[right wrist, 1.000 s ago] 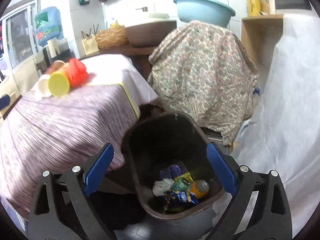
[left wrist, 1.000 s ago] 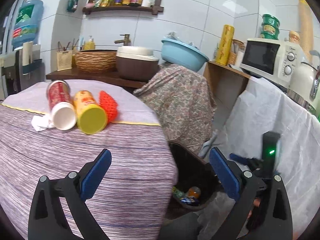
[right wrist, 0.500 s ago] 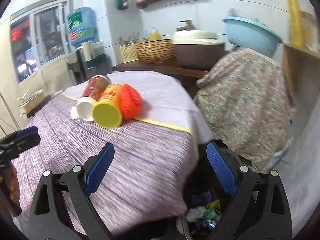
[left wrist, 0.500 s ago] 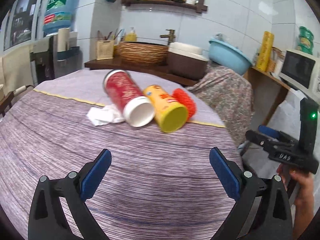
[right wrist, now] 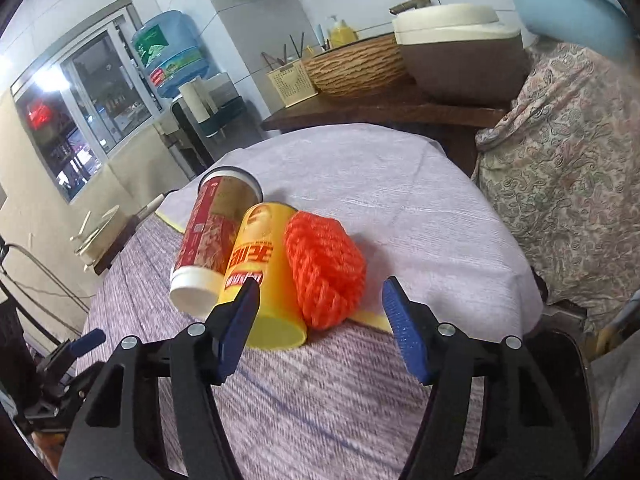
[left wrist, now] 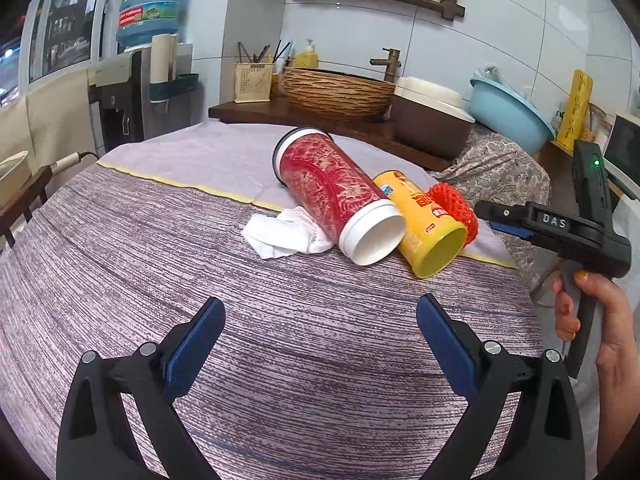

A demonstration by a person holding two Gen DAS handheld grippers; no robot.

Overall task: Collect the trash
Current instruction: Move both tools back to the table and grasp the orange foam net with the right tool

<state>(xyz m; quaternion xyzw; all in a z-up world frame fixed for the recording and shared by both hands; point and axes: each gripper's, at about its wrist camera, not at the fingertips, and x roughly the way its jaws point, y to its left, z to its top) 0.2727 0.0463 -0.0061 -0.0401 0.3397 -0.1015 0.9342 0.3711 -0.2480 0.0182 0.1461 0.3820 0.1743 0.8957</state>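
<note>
The left gripper (left wrist: 320,324) is hanging spread wide over bare striped tablecloth (left wrist: 280,360), well short of the trash. The right gripper (right wrist: 320,308) — fingers parted, gripping nothing — is sitting just before the orange mesh ball (right wrist: 324,270), which is lying beside the yellow can (right wrist: 260,276) and red can (right wrist: 212,248) near the table's right edge. Only the left view is showing the crumpled tissue (left wrist: 286,232) — the cans are hiding it from the right view.
</note>
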